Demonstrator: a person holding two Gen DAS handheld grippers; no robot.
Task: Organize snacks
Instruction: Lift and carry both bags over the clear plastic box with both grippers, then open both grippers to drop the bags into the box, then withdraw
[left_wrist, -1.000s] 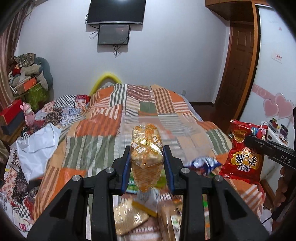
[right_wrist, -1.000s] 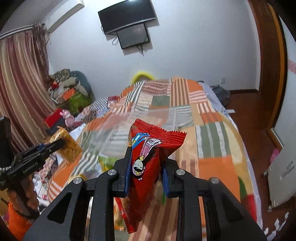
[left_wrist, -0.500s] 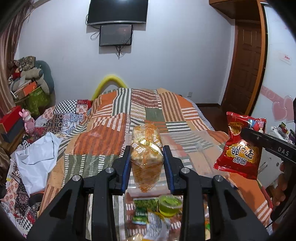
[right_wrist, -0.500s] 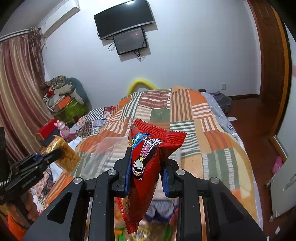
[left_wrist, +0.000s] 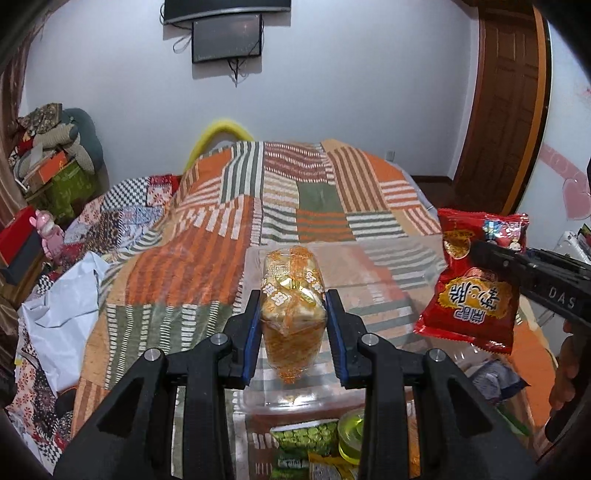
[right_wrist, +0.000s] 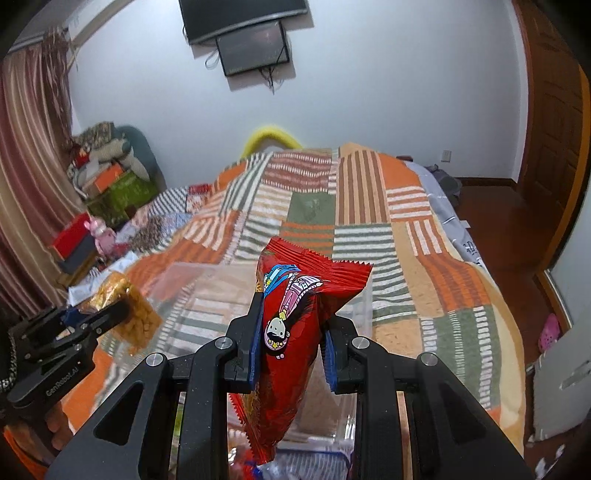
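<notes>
Holding a snack in each hand, I have both grippers over the bed (left_wrist: 207, 266), which is covered by a patchwork blanket of orange, green and white stripes. My left gripper (left_wrist: 293, 328) is clamped on a clear packet of golden snacks (left_wrist: 291, 314), its blue pads pressing the packet's two sides, the packet standing upright between them. My right gripper (right_wrist: 291, 343) is clamped on a red snack bag (right_wrist: 291, 332) with a cartoon figure printed on it; the bag hangs down below the pads and its crimped top sticks up above them. Under both packets a clear plastic container (right_wrist: 207, 280) sits on the blanket toward the near end of the bed. At the container's near edge lie more snacks: a green packet (left_wrist: 303, 439), a small yellow-green cup (left_wrist: 351, 439) and a bluish wrapper (left_wrist: 491, 380) to the right.
</notes>
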